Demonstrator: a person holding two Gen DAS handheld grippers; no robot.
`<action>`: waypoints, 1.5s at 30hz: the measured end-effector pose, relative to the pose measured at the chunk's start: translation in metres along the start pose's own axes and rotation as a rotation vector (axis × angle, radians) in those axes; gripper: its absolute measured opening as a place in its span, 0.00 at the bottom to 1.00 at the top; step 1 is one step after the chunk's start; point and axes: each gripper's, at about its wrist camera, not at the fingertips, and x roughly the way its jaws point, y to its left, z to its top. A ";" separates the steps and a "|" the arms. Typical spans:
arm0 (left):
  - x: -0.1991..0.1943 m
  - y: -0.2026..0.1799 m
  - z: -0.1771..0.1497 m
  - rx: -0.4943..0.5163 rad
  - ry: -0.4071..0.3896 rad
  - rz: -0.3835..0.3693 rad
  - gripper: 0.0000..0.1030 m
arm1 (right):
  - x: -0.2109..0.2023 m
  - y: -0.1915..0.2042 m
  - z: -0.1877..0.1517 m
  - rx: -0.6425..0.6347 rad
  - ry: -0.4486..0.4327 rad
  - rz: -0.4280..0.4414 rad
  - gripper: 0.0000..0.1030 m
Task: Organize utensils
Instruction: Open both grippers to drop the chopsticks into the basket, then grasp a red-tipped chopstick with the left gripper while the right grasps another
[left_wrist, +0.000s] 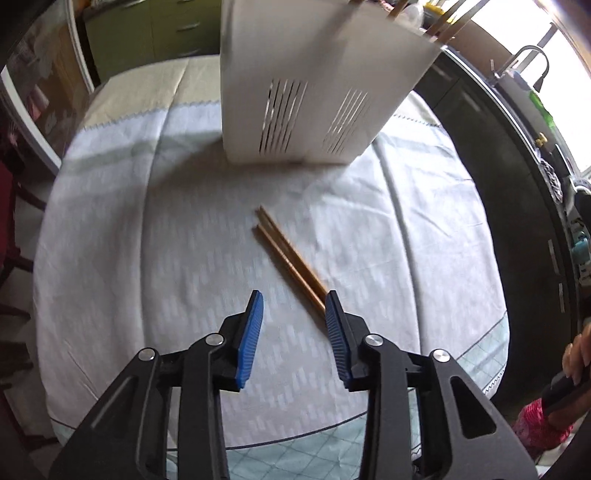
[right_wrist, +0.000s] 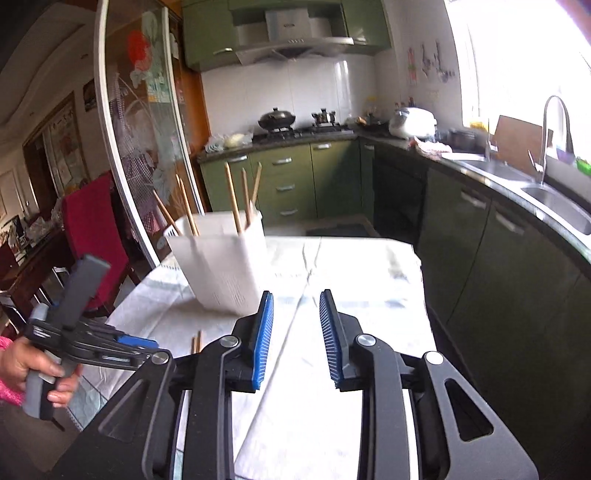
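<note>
Two brown wooden chopsticks (left_wrist: 284, 254) lie side by side on the pale tablecloth (left_wrist: 147, 240), slanting from the middle toward the lower right. My left gripper (left_wrist: 294, 295) hangs open just above their near ends, which run under its right finger; neither pad presses them. Behind them stands a white slotted utensil holder (left_wrist: 314, 74) with several chopsticks (right_wrist: 232, 199) sticking up from it. My right gripper (right_wrist: 296, 293) is open over the table with nothing between its fingers, right of the holder (right_wrist: 221, 258). The right wrist view shows the left gripper (right_wrist: 147, 345) in a hand (right_wrist: 29, 358) and the loose chopsticks' tips (right_wrist: 196, 341).
A dark kitchen counter with a sink and tap (right_wrist: 517, 177) runs along the table's right side. A red-covered chair (right_wrist: 92, 229) and a glass sliding door (right_wrist: 140, 129) stand to the left. The hand on the right tool (left_wrist: 576, 354) shows at the left wrist view's edge.
</note>
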 end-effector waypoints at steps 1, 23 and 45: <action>0.008 0.000 0.000 -0.021 0.005 0.009 0.30 | -0.001 -0.006 -0.008 0.013 0.009 0.002 0.26; 0.048 -0.040 0.016 -0.030 0.052 0.154 0.12 | -0.008 -0.042 -0.045 0.066 0.072 0.053 0.29; 0.046 0.008 0.025 0.090 0.090 0.211 0.06 | 0.160 0.121 -0.074 -0.232 0.495 0.223 0.31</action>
